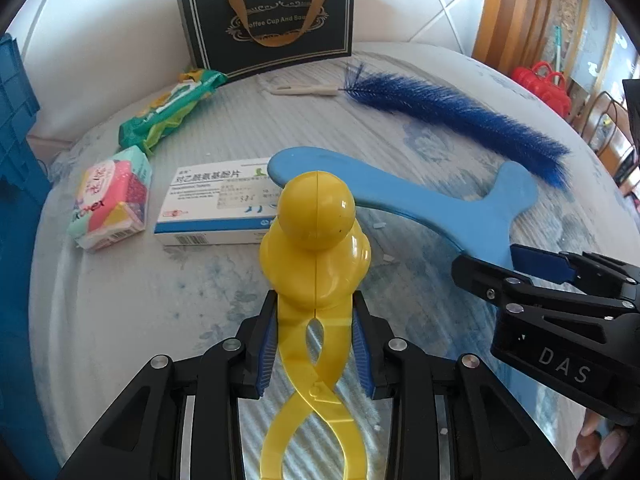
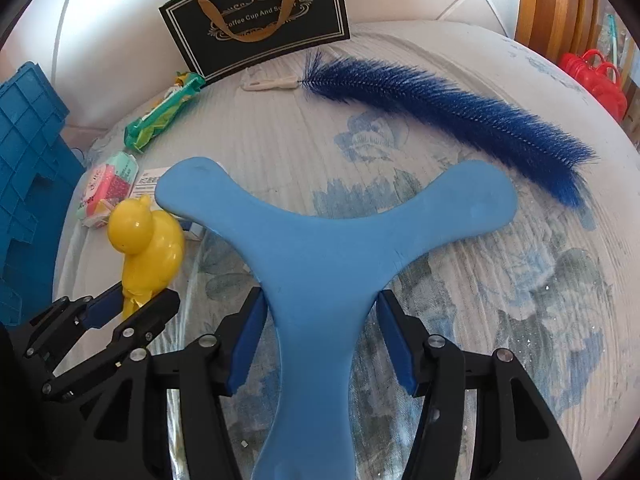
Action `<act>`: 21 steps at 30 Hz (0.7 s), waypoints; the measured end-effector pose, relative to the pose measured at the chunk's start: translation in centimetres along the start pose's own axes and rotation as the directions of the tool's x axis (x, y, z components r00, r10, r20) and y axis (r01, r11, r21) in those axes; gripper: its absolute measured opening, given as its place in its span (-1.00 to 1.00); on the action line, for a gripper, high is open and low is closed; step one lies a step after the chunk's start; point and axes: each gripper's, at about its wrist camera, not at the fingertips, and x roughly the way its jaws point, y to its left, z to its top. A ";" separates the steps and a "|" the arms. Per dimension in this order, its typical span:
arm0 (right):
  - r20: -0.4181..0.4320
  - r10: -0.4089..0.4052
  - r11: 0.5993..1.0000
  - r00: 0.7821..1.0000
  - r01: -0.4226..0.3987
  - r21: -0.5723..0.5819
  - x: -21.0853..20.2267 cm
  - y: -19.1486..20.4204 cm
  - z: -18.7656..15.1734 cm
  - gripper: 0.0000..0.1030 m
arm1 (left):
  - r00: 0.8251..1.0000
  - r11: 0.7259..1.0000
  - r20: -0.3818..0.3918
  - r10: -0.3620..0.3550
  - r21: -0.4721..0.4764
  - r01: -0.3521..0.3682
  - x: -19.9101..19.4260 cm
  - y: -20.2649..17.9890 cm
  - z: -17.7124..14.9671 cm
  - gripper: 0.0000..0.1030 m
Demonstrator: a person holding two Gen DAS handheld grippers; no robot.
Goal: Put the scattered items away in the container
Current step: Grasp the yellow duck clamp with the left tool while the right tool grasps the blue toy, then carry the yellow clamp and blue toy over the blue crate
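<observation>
Yellow duck-shaped plastic clamp [image 1: 314,236] pinched in left tongs [image 1: 316,340], lifted over floral-cloth tabletop [image 1: 160,320]. Light-blue three-armed foam boomerang [image 2: 320,264] pinched in right tongs [image 2: 320,344]; lower arm cut off. Blue plastic crate [image 2: 28,184] at left, interior unseen.

Worktop: a round worktop [image 2: 500,288] with a pale cloth on it. The cloth has thin lines and faded blue flowers.
Floor: big white tiles [image 1: 100,40] with thin grey lines between them. They show behind the worktop.
Wood: a brown wooden frame [image 1: 520,12] stands at the far right. It looks like part of a door or cupboard.
Red thing: a red plastic basket [image 1: 544,84] sits on the floor past the wood.
Chair: a thin metal frame [image 1: 608,120], maybe a chair, shows at the right edge.
Light: bright daylight, soft shadows.
</observation>
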 end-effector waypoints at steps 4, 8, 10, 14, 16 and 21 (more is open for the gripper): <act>0.053 -0.003 1.000 0.999 0.004 -0.019 -2.9 0.3 0.6 0.08 | 0.998 0.999 0.053 0.025 -0.022 -0.024 -3.2 0.6 0.8 -0.38; 0.117 0.004 0.998 0.993 0.003 -0.057 -6.4 1.4 1.6 0.08 | 0.993 0.998 0.106 0.052 -0.046 -0.047 -6.3 1.2 1.6 -0.38; 0.151 0.017 0.997 0.988 -0.004 -0.082 -8.3 2.0 2.2 0.08 | 0.989 0.997 0.132 0.065 -0.058 -0.058 -7.9 1.5 2.0 -0.38; 0.228 0.048 0.991 0.973 -0.017 -0.134 -12.5 3.9 3.4 0.08 | 0.978 0.992 0.184 0.100 -0.089 -0.085 -11.5 2.5 2.7 -0.38; 0.264 0.068 0.986 0.962 -0.025 -0.164 -14.6 5.0 3.9 0.08 | 0.968 0.988 0.213 0.130 -0.115 -0.108 -14.1 3.7 2.8 -0.38; 0.361 0.130 0.968 0.924 -0.040 -0.246 -20.3 8.6 5.4 0.08 | 0.938 0.970 0.279 0.208 -0.183 -0.161 -20.6 6.6 3.1 -0.38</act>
